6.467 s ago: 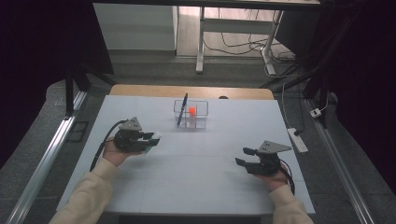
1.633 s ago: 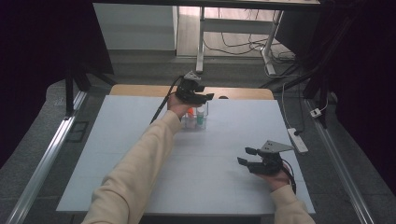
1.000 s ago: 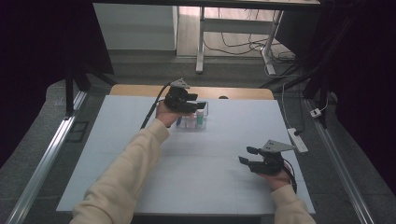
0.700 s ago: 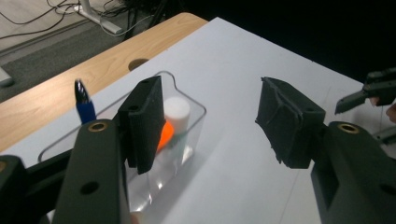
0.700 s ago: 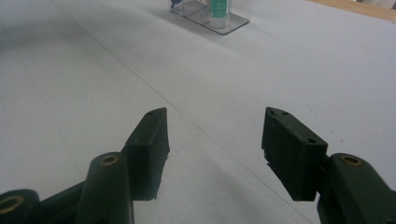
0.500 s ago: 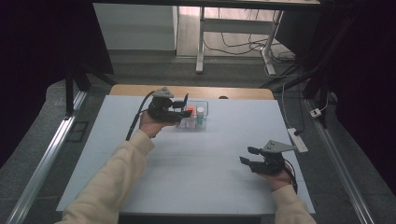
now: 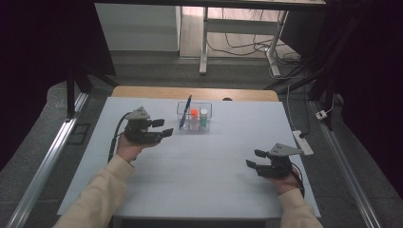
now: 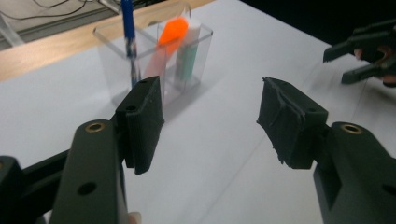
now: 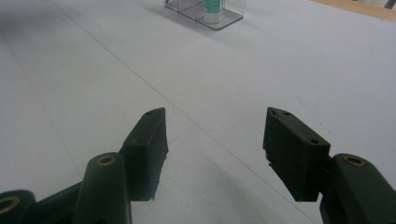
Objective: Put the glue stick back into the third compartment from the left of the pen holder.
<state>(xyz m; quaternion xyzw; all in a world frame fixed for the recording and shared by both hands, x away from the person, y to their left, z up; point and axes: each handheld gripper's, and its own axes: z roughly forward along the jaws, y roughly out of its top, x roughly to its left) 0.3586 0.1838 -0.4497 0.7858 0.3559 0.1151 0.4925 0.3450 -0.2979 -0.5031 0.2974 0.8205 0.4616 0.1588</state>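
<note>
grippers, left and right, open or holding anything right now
left gripper: open, nothing between its fingers, near the clear plastic holder.
right gripper: open, empty, over the white table.

A white rectangular table top (image 7: 199, 166) with a light wooden strip (image 7: 142, 92) along its far edge. A white power strip (image 7: 303, 142) lies at its right edge. Dark cables (image 7: 242, 45) trail across the floor beyond.

White-covered table (image 7: 190, 180) with a bare wooden strip (image 7: 142, 92) along its far edge. Directly on the covering, near the far edge at centre, stands a clear compartmented holder (image 7: 195, 116); it contains a blue pen (image 7: 185, 111) leaning left, an orange-capped item (image 7: 194, 118), possibly a marker, and a green-labelled white tube (image 7: 204, 117).
</note>
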